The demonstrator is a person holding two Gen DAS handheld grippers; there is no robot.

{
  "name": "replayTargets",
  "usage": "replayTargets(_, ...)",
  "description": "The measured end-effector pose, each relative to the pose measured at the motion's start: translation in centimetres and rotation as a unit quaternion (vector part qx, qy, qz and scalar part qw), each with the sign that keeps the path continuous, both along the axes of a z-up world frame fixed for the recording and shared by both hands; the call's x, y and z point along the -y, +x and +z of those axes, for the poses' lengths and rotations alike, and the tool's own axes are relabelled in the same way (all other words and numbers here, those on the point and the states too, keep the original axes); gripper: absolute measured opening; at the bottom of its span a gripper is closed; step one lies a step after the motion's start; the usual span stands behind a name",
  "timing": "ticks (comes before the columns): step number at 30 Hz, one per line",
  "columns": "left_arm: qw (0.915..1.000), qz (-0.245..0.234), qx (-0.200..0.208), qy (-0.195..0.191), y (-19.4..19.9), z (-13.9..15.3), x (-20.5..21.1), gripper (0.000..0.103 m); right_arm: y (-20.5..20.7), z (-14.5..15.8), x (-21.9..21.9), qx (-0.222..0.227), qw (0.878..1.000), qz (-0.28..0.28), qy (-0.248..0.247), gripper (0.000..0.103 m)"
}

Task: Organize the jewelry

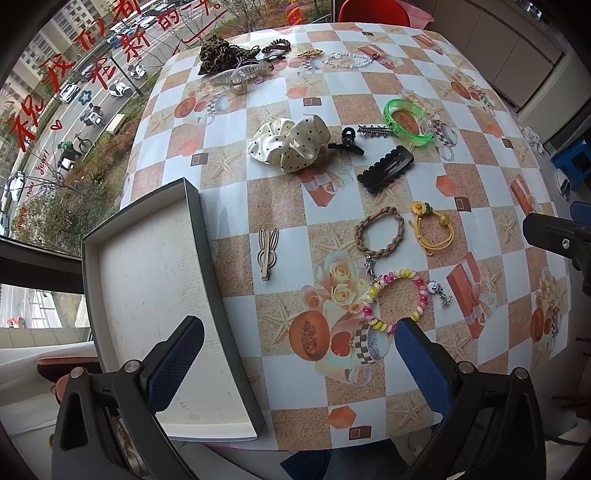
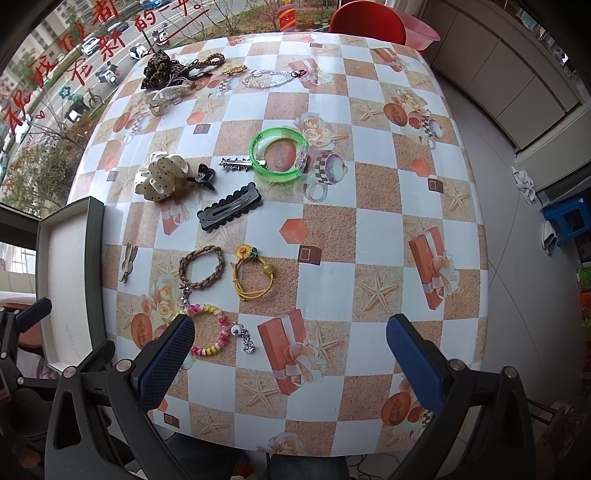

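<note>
An empty grey box tray [image 1: 155, 295] [image 2: 66, 280] lies at the table's left edge. Jewelry is spread on the patterned tablecloth: a pink-yellow bead bracelet [image 1: 397, 299] [image 2: 214, 332], a braided brown band [image 1: 380, 230] [image 2: 201, 267], a yellow flower tie [image 1: 434, 229] [image 2: 255, 273], a rabbit clip [image 1: 266, 253] [image 2: 129, 262], a black snap clip [image 1: 386, 168] [image 2: 229, 212], a green bangle [image 1: 406, 118] [image 2: 279, 153] and a polka-dot scrunchie [image 1: 288, 142] [image 2: 160, 181]. My left gripper [image 1: 299, 339] is open and empty above the tray's right wall. My right gripper [image 2: 290, 339] is open and empty, near the bead bracelet.
At the far edge lie a leopard scrunchie [image 1: 218, 53] [image 2: 159, 68], a white claw clip [image 1: 240, 74], and a clear bead chain [image 1: 347, 59] [image 2: 273, 77]. A small black claw clip [image 1: 347, 142] and spiked clip [image 1: 373, 130] lie mid-table. A red chair [image 2: 365, 20] stands behind.
</note>
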State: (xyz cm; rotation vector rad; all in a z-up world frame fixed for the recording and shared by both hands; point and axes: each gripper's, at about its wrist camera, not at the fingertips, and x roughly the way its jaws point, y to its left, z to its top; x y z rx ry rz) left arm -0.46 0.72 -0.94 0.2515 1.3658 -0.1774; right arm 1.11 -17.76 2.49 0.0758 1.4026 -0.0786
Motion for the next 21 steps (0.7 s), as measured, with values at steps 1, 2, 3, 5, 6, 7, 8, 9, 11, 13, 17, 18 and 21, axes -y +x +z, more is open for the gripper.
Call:
replayTargets(1, 1.0, 0.0, 0.0, 0.0, -0.02, -0.04, -0.04, 0.103, 0.12, 0.08, -0.02, 0.0, 1.0, 0.0, 0.0, 0.103)
replayTargets(2, 1.0, 0.001, 0.0, 0.0, -0.07, -0.17, -0.11, 0.103, 0.19, 0.19, -0.04, -0.001, 1.0, 0.0, 0.0, 0.103)
replayTargets(3, 1.0, 0.001, -0.001, 0.0, -0.13, -0.24, -0.19, 0.103, -0.08, -0.09, -0.18, -0.001, 1.0, 0.001, 0.0, 0.103)
replayTargets(5, 1.0, 0.002, -0.002, 0.001, -0.13, -0.41, -0.22, 0.103, -0.33, -0.51, -0.18, -0.001, 1.0, 0.002, 0.0, 0.103)
replayTargets(6, 1.0, 0.002, -0.002, 0.0, -0.2, -0.48, -0.3, 0.103, -0.41, -0.58, -0.24, -0.001, 1.0, 0.002, 0.0, 0.103)
replayTargets(7, 1.0, 0.002, -0.002, 0.001, -0.14, -0.44, -0.24, 0.103, -0.39, -0.57, -0.25, -0.001, 1.0, 0.002, -0.001, 0.103)
replayTargets(8, 1.0, 0.002, -0.003, 0.001, -0.21, -0.52, -0.31, 0.103, -0.46, -0.61, -0.25, -0.001, 1.0, 0.002, -0.001, 0.103)
replayTargets(9, 1.0, 0.002, -0.002, 0.001, -0.13, -0.44, -0.24, 0.103, -0.37, -0.58, -0.27, -0.002, 1.0, 0.002, -0.001, 0.103)
replayTargets(11, 1.0, 0.002, -0.002, 0.001, -0.13, -0.44, -0.24, 0.103, -0.34, -0.58, -0.28, -0.002, 1.0, 0.002, -0.001, 0.103)
replayTargets(13, 1.0, 0.002, -0.002, 0.001, -0.13, -0.44, -0.24, 0.103, -0.33, -0.59, -0.3, -0.002, 1.0, 0.002, -0.001, 0.103)
replayTargets(17, 1.0, 0.001, -0.002, 0.001, -0.19, -0.5, -0.3, 0.103, -0.42, -0.67, -0.32, -0.003, 1.0, 0.001, -0.001, 0.103)
replayTargets(18, 1.0, 0.001, -0.002, 0.001, -0.15, -0.46, -0.26, 0.103, -0.33, -0.64, -0.33, -0.003, 1.0, 0.001, -0.002, 0.103)
replayTargets(21, 1.0, 0.0, -0.002, 0.001, -0.18, -0.5, -0.3, 0.103, -0.34, -0.65, -0.32, -0.004, 1.0, 0.001, -0.002, 0.103)
